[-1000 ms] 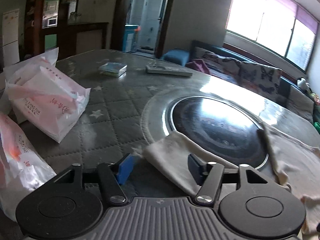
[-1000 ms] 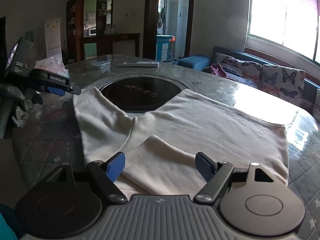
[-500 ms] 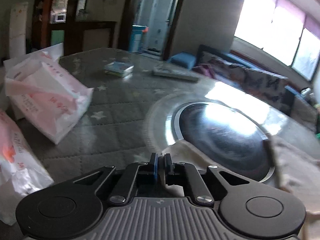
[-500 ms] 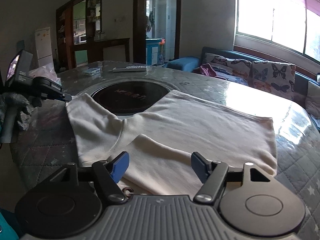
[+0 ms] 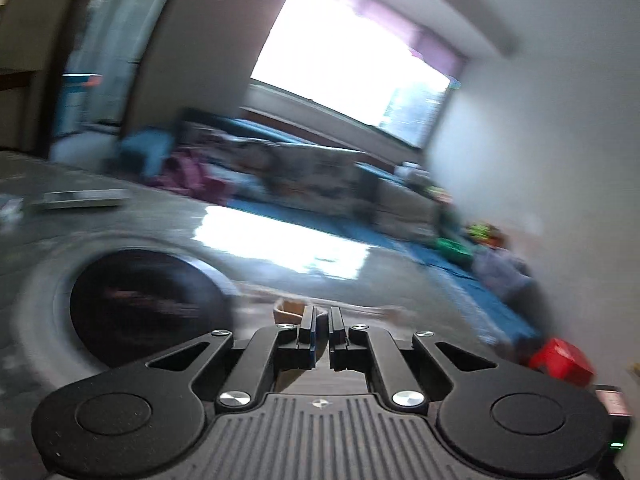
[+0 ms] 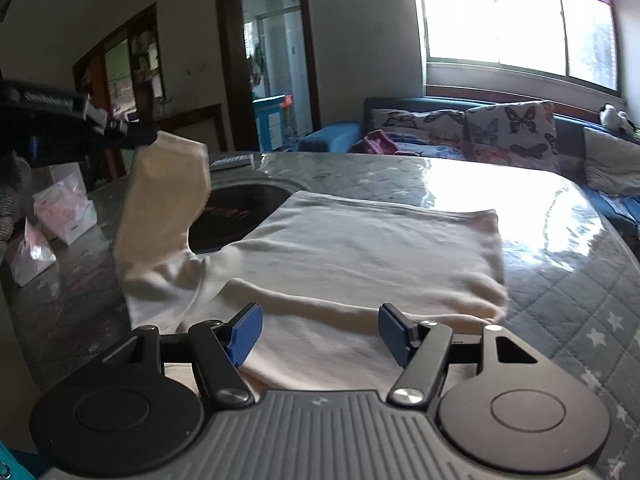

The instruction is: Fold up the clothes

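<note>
My left hand-held gripper [image 6: 150, 138] is clamped on the cream shirt's sleeve [image 6: 168, 196], lifted off the worktop [image 6: 560, 280]. Shirt body [image 6: 360, 256] lies flat to its right, long axis sideways, so the fold goes rightward. Right hand-held gripper [image 6: 320, 332] spread apart, empty, just above the near edge.

Bright window [image 6: 516, 16] above a butterfly-cushioned sofa [image 6: 472, 136]; open doorway [image 6: 276, 56] left
</note>
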A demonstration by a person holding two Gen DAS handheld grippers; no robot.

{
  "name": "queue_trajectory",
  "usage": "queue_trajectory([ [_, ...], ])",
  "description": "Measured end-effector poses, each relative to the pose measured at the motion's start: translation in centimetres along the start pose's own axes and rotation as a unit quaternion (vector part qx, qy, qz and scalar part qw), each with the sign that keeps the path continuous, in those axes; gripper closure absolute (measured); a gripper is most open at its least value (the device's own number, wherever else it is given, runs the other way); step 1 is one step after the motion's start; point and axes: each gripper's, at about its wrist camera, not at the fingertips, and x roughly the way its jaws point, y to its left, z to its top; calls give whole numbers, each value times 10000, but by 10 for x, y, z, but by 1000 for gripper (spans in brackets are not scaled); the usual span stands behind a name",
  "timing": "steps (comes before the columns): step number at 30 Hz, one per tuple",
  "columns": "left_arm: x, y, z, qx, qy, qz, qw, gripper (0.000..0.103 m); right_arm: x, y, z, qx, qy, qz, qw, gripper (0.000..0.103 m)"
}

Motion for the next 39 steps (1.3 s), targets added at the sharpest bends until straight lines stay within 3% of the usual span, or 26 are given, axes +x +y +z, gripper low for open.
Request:
queue_trajectory([
  [3,20,-27,-5,59,217,-482,9986,97,-6,-11,-5,182,-25,-87,9998,38],
  [13,82,-79,-37,401,977,-1422,9842,96,-23,-43,-21,737,-22,-375,9966,43],
  [17,90,-82,-46,527,1220,-1439,9806,86,-28,-49,-24,828,-27,-445,9956,44],
  [18,89,-81,-48,551,1252,-1450,9799,78,-29,-50,-25,831,-27,-456,9955,44],
  [20,82,-76,-50,644,1254,-1378,9804,57,-30,-51,-25,852,-24,-461,9953,45],
  [21,77,-70,-50,703,1216,-1323,9812,56,-30,-51,-25,864,-23,-463,9952,46],
  [26,48,-31,-55,955,1131,-729,9863,55,-36,-50,-23,888,-78,-425,9951,53],
  [33,21,33,-79,826,1430,442,9853,55,-27,-47,-16,813,0,-422,9958,67],
  [39,13,50,-88,593,1470,581,9856,57,4,-50,-12,639,283,-489,9964,73],
])
